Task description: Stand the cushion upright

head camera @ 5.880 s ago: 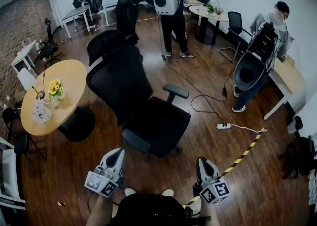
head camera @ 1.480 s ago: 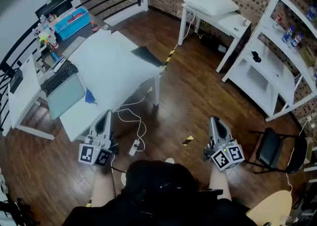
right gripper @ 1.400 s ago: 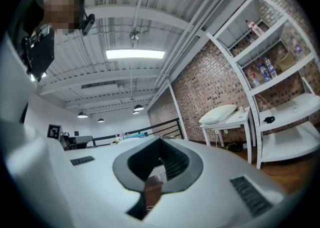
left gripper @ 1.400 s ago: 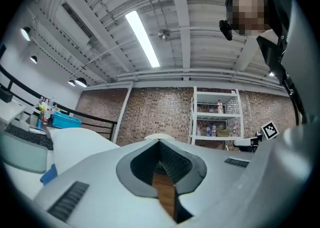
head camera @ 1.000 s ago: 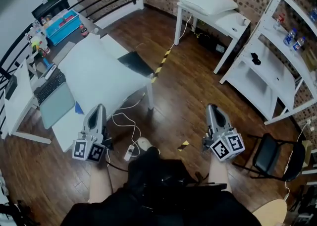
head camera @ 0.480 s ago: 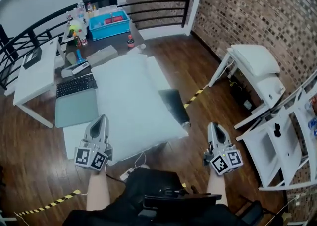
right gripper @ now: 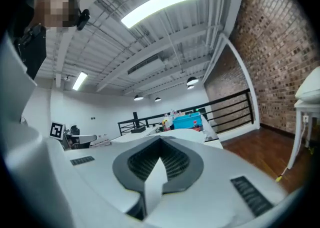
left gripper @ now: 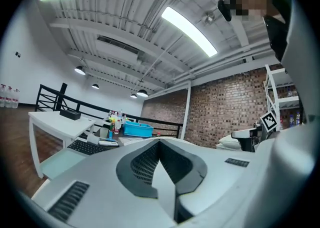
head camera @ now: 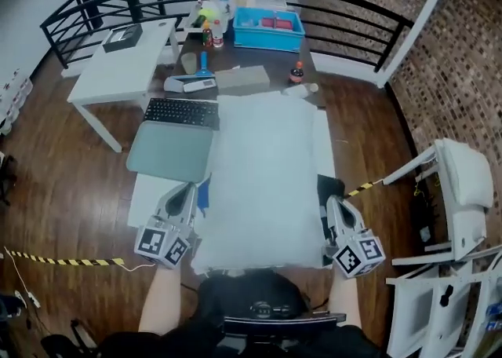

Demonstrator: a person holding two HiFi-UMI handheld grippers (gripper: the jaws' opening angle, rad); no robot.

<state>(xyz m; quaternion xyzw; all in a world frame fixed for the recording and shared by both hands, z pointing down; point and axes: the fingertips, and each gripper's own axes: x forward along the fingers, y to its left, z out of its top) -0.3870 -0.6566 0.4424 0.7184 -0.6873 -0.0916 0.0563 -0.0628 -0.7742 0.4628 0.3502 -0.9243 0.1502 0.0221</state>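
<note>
A large white cushion (head camera: 263,176) lies flat on the table (head camera: 145,191) in the head view, its long side running away from me. My left gripper (head camera: 186,190) is at the cushion's near left corner, beside its edge. At the near right corner is my right gripper (head camera: 330,206). Both point level towards the table with jaws shut and nothing between them. In the left gripper view the shut gripper (left gripper: 160,144) fills the lower frame. In the right gripper view the cushion's white bulge (right gripper: 180,133) shows just past the shut gripper (right gripper: 160,147).
Left of the cushion lie a grey-green mat (head camera: 171,151) and a black keyboard (head camera: 182,111). A blue bin (head camera: 269,31), bottles and a box crowd the far end. A white side table (head camera: 118,62) stands far left. A small white table (head camera: 463,172) stands right. Striped tape (head camera: 63,261) crosses the floor.
The view has swung from the shelves round to face the table. Both grippers have come in to the cushion's near corners, staying shut.
</note>
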